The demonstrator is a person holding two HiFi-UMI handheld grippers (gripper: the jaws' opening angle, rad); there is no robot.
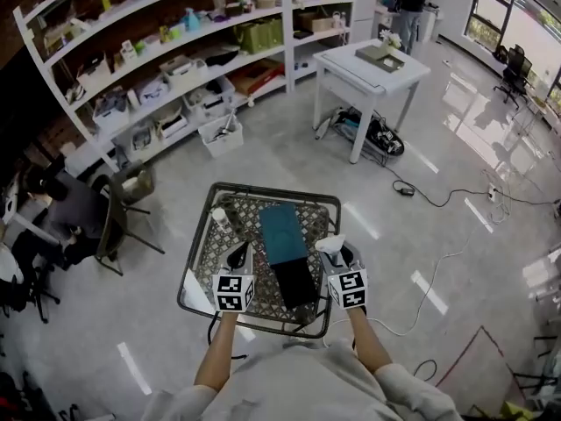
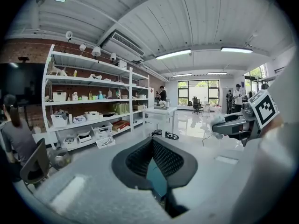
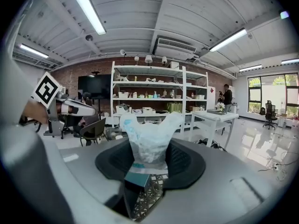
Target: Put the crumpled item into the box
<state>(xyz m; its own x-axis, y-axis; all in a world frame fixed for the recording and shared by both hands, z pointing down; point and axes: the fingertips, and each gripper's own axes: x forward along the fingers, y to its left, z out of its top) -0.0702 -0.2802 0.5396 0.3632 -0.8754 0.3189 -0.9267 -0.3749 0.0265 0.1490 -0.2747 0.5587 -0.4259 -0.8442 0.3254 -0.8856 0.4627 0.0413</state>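
Observation:
A white crumpled plastic item (image 3: pixel 148 141) sticks up between the jaws of my right gripper (image 3: pixel 149 148), which is shut on it. In the head view this gripper (image 1: pixel 337 254) hovers over the right front part of a small mesh table (image 1: pixel 272 188), the crumpled item (image 1: pixel 330 244) at its tip. A long box, teal (image 1: pixel 282 232) at the far end and dark nearer me, lies on the table between the two grippers. My left gripper (image 1: pixel 237 257) hangs over the table's left front; its jaws (image 2: pixel 153 141) meet at the tips with nothing in them, and the teal box (image 2: pixel 156 176) shows below.
A small white bottle (image 1: pixel 221 218) lies at the table's far left. A dark chair (image 1: pixel 123 209) and a seated person (image 1: pixel 61 204) are to the left. Long white shelves (image 1: pixel 175 51) run along the back, with a white table (image 1: pixel 372 68) and floor cables (image 1: pixel 421 191) at the right.

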